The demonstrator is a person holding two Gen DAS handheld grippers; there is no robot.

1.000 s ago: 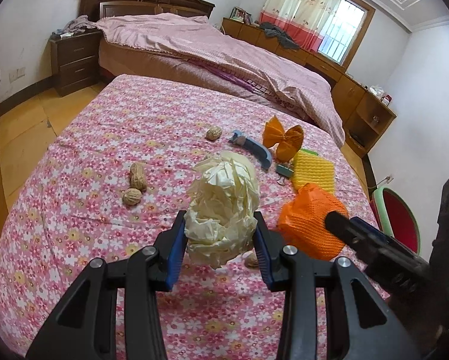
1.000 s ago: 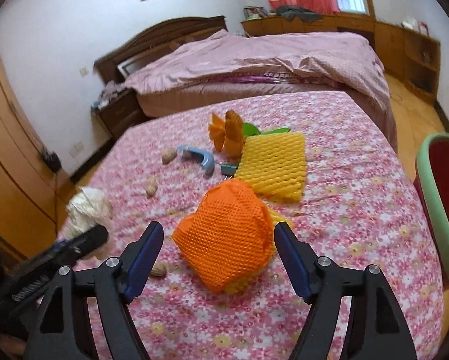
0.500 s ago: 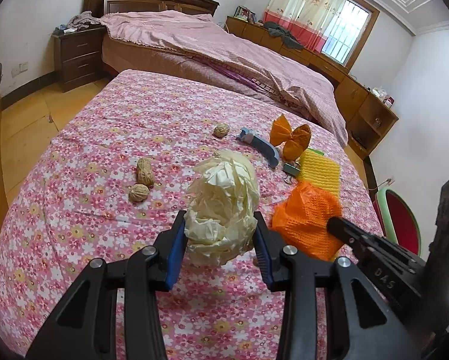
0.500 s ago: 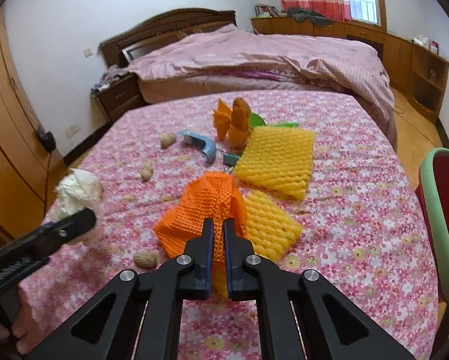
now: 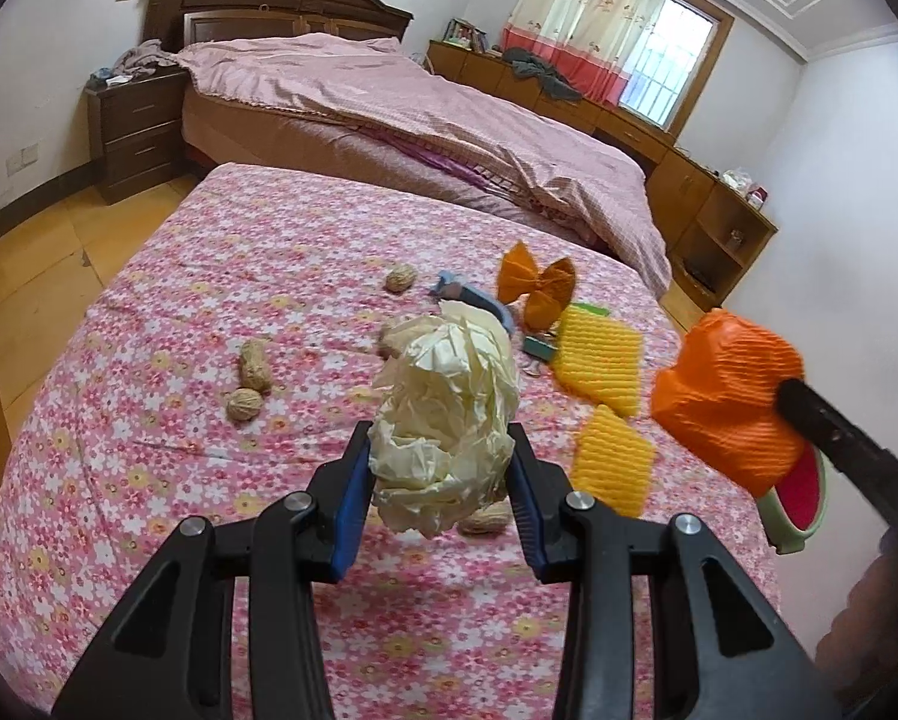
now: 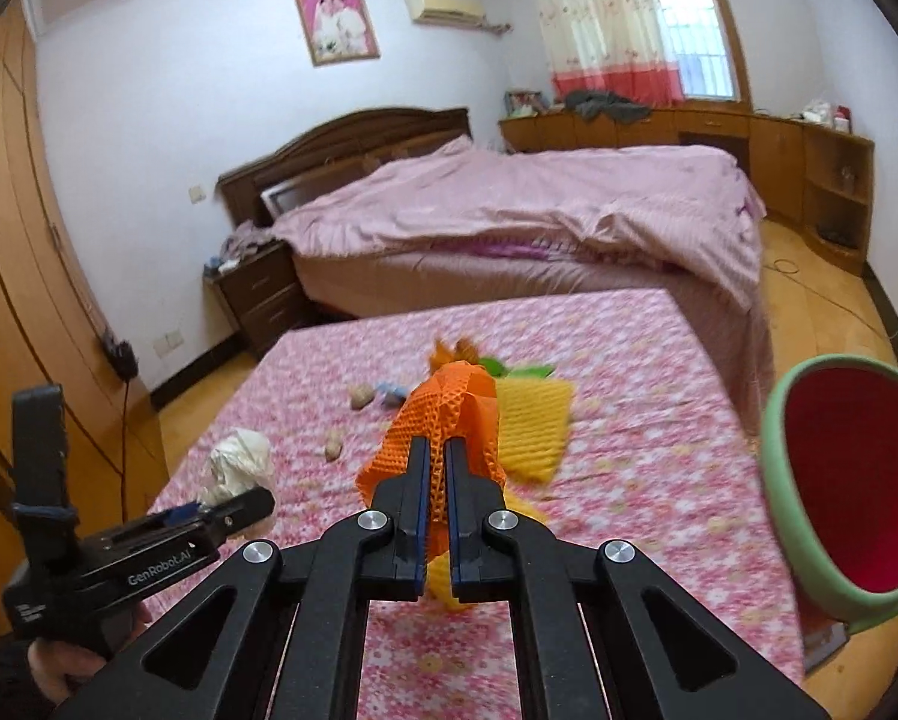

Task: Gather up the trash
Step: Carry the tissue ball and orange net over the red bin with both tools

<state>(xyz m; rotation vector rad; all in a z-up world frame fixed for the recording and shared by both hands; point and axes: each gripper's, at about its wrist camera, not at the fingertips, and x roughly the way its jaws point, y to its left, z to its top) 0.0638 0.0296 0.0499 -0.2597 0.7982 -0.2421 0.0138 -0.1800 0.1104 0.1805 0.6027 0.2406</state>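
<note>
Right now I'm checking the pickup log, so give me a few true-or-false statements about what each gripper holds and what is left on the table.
1. The left gripper holds a crumpled paper ball. True.
2. The right gripper is open and empty. False: it is shut on the orange foam net.
3. A yellow foam net lies on the table. True.
4. The bin is blue inside. False: red inside, green rim.
</note>
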